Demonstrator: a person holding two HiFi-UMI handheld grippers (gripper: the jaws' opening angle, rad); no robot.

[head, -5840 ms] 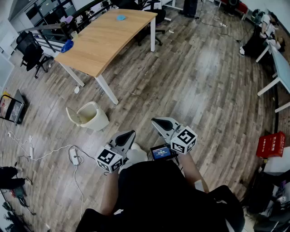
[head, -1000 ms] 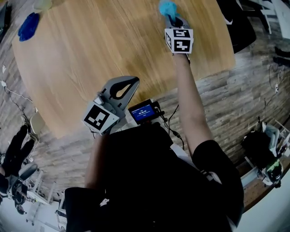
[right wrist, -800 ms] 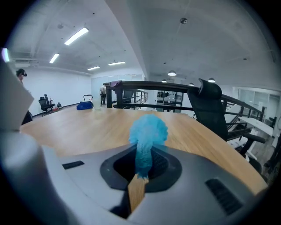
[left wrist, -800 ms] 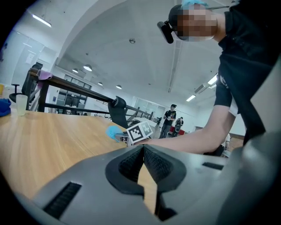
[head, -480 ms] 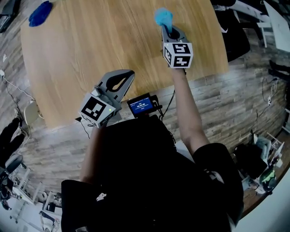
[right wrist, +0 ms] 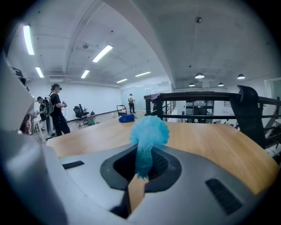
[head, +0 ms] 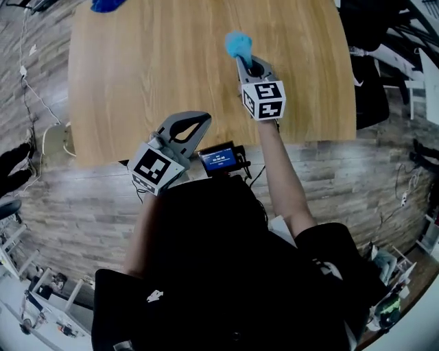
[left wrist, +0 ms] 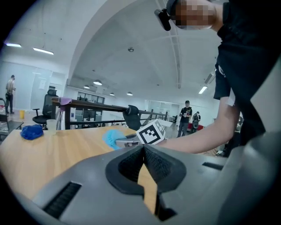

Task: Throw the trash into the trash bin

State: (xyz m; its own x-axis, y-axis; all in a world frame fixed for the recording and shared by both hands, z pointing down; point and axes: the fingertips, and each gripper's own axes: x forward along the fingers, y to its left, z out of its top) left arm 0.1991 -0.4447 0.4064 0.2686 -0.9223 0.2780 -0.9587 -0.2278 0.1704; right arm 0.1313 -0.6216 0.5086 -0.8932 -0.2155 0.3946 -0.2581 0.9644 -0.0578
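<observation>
The right gripper [head: 241,62] pinches a fluffy blue wad of trash [head: 238,45] between its fingers, out over the wooden counter [head: 137,82]. The left gripper [head: 200,122] hangs at the counter's near edge, fingers pressed together on nothing. Another blue wad [head: 106,5] lies far left.

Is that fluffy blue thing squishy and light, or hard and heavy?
Probably squishy: the blue wad is pinched thin in the right hand-held gripper yet puffs out above. It is likely light, since that small pinch holds it up. Its rumpled shape probably won't roll.
</observation>
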